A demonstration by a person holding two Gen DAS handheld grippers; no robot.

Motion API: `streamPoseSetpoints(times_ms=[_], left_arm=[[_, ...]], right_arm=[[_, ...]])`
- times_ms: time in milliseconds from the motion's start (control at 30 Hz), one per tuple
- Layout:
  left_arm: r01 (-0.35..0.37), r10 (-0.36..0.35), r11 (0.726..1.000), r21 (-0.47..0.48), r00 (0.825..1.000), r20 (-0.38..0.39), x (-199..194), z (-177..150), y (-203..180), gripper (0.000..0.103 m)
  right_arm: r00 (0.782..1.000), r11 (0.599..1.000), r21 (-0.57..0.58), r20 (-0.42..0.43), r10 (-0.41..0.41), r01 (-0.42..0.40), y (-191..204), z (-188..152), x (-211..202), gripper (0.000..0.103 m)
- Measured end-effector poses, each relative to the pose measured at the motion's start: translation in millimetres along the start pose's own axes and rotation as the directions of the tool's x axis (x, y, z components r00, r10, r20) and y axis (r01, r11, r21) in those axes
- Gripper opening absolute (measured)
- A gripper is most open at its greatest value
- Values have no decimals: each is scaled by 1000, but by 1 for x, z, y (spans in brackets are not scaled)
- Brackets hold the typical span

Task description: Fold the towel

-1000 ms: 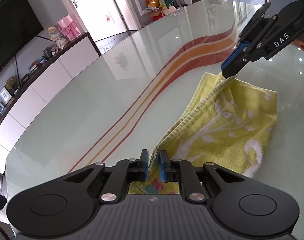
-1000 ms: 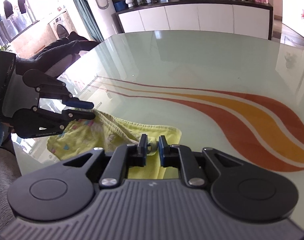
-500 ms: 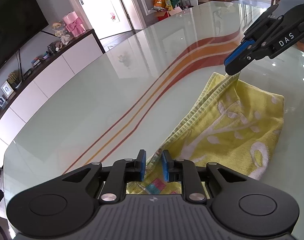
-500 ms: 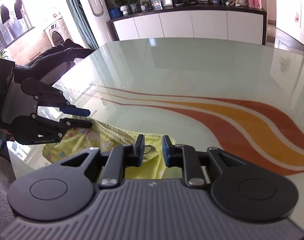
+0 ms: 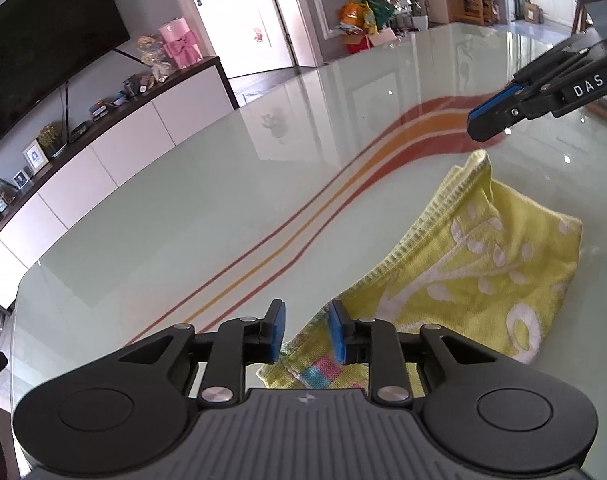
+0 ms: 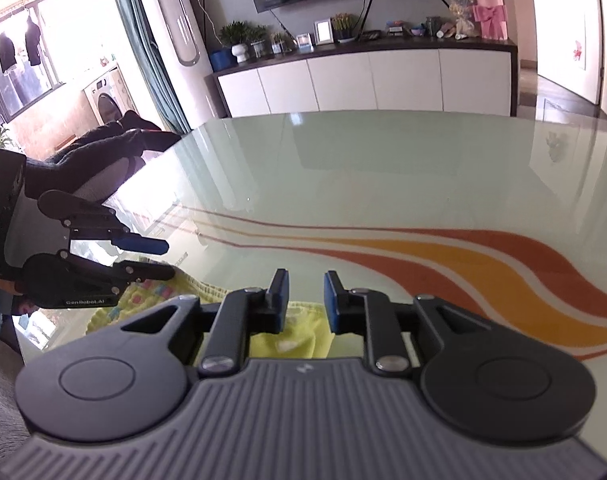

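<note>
A yellow towel (image 5: 483, 272) with white leaf prints lies folded on the glass table (image 5: 223, 216). In the left wrist view my left gripper (image 5: 307, 332) hovers over the towel's near checked corner. Its jaws are opening, and the blue pads stand clear of the cloth. My right gripper (image 5: 487, 120) hangs a little above the towel's raised far corner, apart from it. In the right wrist view the right gripper (image 6: 306, 304) is open with only table showing in the gap, and the towel (image 6: 295, 340) lies below it. The left gripper (image 6: 155, 260) shows at the left with its fingers parted.
Orange and red stripes (image 6: 463, 256) curve across the table. Its near edge (image 5: 19, 292) runs at the left. A white sideboard (image 6: 375, 80) with a television above stands beyond. A dark garment (image 6: 103, 152) lies past the table's left side.
Both grippers opened and let go of the towel's corners. The right gripper lifted away from the far corner, which now stands up loosely by itself.
</note>
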State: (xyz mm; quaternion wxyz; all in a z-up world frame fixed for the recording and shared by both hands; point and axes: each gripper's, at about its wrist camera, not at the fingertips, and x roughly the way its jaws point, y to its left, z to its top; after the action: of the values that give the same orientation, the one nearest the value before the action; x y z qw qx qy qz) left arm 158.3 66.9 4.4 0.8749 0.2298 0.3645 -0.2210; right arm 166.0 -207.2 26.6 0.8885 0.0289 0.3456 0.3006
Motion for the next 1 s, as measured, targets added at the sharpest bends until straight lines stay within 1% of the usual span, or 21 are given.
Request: streamPoseSetpoints(times_ms=[200, 333, 367, 433, 500, 633, 767, 833, 867, 933, 1000], left_arm=[[-8, 8, 1000, 0, 1000, -1, 2, 2, -2, 30], [-27, 27, 1000, 11, 1000, -4, 3, 4, -2, 41], [-41, 41, 999, 14, 999, 0, 2, 4, -1, 41], [-52, 53, 999, -2, 999, 7, 0, 5, 2, 42], [-59, 60, 997, -59, 998, 25, -4, 8, 10, 44], [-70, 73, 994, -83, 997, 38, -13, 10, 10, 48], [-73, 78, 995, -69, 995, 67, -32, 10, -13, 55], [-71, 77, 994, -82, 994, 79, -38, 7, -23, 58], [-52, 60, 994, -99, 995, 84, -41, 2, -33, 58], [-28, 37, 994, -105, 996, 85, -39, -4, -44, 58], [-28, 34, 996, -86, 997, 70, -28, -11, -61, 58]], right_arm=[[1000, 1000, -21, 0, -5, 5, 1, 0, -2, 19], [1000, 1000, -25, 4, -10, 10, 0, -1, -3, 19], [1000, 1000, -25, 5, -11, 11, 0, -1, -3, 19], [1000, 1000, -26, 6, -12, 12, 0, -1, -3, 19], [1000, 1000, -27, 6, -11, 11, 1, -1, -3, 19], [1000, 999, -43, 10, 7, -7, 6, -1, -8, 19], [998, 996, -61, 2, 57, -57, 19, -6, -10, 19], [995, 990, -97, -25, 97, -99, 33, -12, -4, 19], [993, 986, -121, -43, 113, -118, 41, -15, 2, 19], [989, 977, -164, -80, 124, -136, 54, -20, 16, 19], [987, 975, -176, -107, 118, -136, 60, -24, 34, 19]])
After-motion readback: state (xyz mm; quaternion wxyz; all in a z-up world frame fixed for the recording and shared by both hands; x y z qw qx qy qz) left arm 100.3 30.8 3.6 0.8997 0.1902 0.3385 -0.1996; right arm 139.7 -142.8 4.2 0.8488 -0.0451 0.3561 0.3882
